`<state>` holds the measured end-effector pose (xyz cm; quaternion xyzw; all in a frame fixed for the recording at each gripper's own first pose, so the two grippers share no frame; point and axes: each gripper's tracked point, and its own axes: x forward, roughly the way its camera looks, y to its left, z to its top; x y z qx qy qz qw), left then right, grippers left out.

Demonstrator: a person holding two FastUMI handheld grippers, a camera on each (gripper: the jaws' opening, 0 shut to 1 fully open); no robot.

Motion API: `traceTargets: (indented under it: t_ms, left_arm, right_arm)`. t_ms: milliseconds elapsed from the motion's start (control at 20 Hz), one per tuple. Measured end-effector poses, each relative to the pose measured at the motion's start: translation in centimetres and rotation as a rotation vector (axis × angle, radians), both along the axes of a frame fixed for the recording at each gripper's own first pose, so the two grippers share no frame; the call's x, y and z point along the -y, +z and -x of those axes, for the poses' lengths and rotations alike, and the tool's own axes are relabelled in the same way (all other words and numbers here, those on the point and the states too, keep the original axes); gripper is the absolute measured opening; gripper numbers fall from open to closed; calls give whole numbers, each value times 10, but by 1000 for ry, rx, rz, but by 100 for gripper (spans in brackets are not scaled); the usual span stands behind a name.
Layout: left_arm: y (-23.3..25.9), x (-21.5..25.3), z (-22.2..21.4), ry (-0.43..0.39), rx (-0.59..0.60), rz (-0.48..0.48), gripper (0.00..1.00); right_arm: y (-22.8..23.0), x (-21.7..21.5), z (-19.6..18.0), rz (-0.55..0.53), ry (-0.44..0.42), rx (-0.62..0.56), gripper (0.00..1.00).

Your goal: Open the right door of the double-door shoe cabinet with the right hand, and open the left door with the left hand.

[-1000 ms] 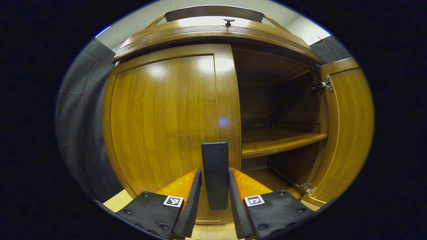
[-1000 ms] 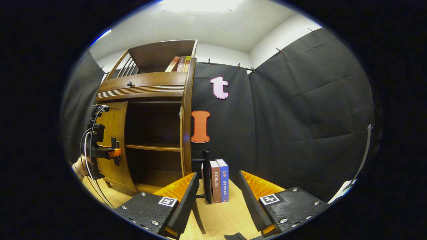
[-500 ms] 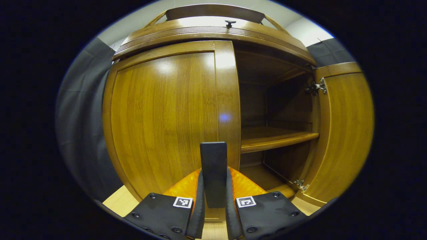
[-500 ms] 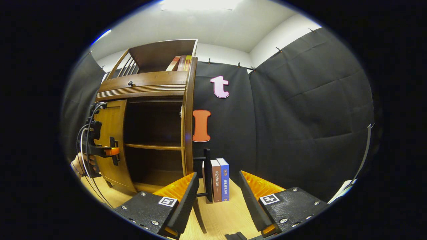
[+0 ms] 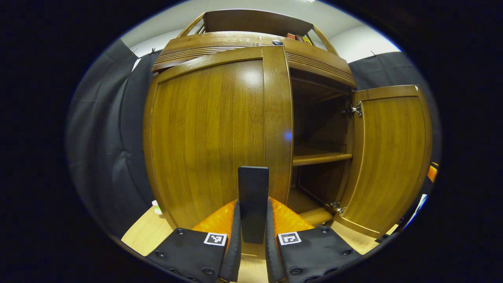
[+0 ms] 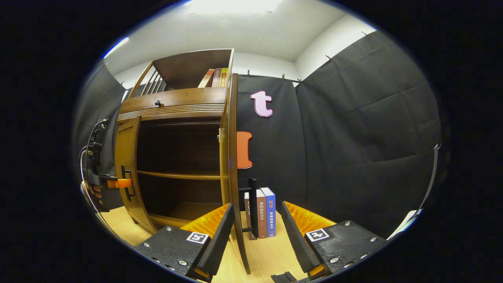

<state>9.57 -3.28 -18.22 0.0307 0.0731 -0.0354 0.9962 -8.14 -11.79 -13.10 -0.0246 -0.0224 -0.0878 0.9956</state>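
Left gripper (image 5: 252,251) is clenched on the left door's handle (image 5: 253,204), both fingers pressing its flat sides; seen from the right gripper view, that left door (image 6: 126,165) is swung partway out w/ the gripper at its handle. Right gripper (image 6: 253,236) is released, jaws spread, holding nothing; the right door (image 6: 232,165) stands edge-on just ahead, already wide open, its handle (image 6: 252,208) between the fingers' line but apart from them. Risks, as I judge: pulling straight rather than along the hinge arc could twist the handle out of the pinch or strain the hinges (image 5: 355,110); a slip would let the door stop half open. Cabinet (image 5: 251,43) might shift on the tabletop (image 6: 271,251) if tugged hard. Right door's outer edge is near the books (image 6: 264,212) behind it, so any further push could bump them. Hard to tell: left hinge side is hidden, how far the left door can still go, and contact depth of pads on handle. Cabinet interior is dark, contents below the shelf (image 5: 320,158) unclear. A hand (image 6: 91,192) at the left gripper is mostly cut off.
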Motion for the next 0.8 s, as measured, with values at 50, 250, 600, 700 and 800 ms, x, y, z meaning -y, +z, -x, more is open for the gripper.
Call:
traceTargets:
  t_ms: [50,250,600,700,800]
  left_arm:
    - [1,-2,4,0,-1,0,34]
    - [3,-9,19,-1,-3,-13,34]
    - [7,-27,49,-5,-7,11,34]
    - [8,-35,59,0,-5,6,34]
    - [11,-43,68,8,-2,0,34]
  right_arm:
    - [1,-2,0,6,1,2,75]
    - [5,-15,4,17,19,7,75]
    - [15,-32,10,21,38,13,75]
    - [14,-35,10,22,46,14,75]
    - [14,-40,10,26,55,15,75]
